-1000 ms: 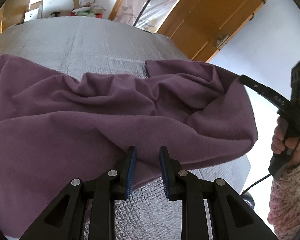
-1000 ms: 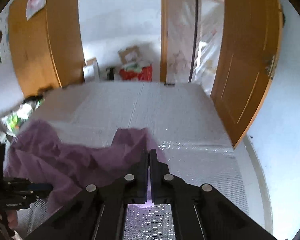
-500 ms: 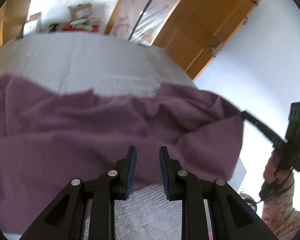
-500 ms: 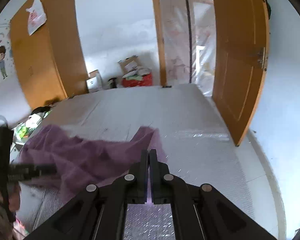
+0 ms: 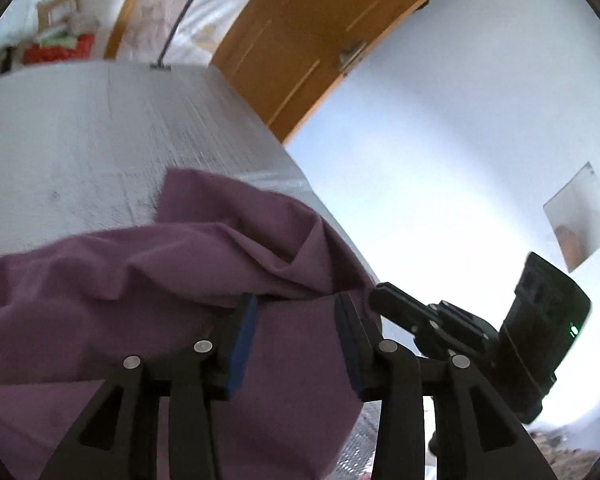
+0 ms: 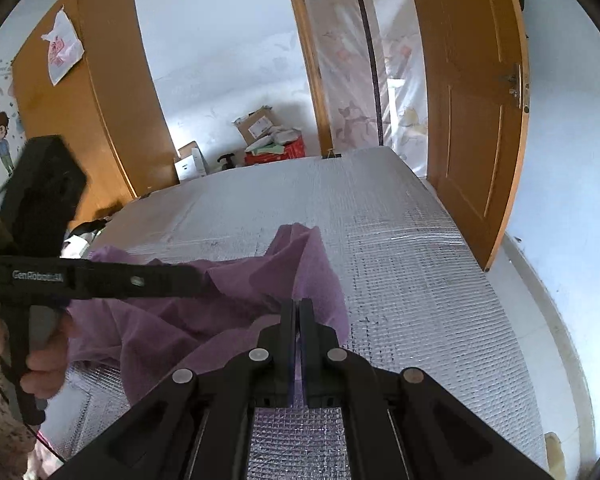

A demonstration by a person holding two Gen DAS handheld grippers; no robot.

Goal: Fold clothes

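Purple knit cloth, the garment (image 6: 204,320) lies rumpled on the silver quilted mat (image 6: 400,264). The right gripper (image 6: 299,308) pinches its near edge, jaws closed on fabric. The left gripper (image 5: 296,316) stands wide apart, cloth lying between. Soft, light, likely clingy; best taken at corners. Far off, cardboard boxes (image 6: 256,126) hold unclear clutter.
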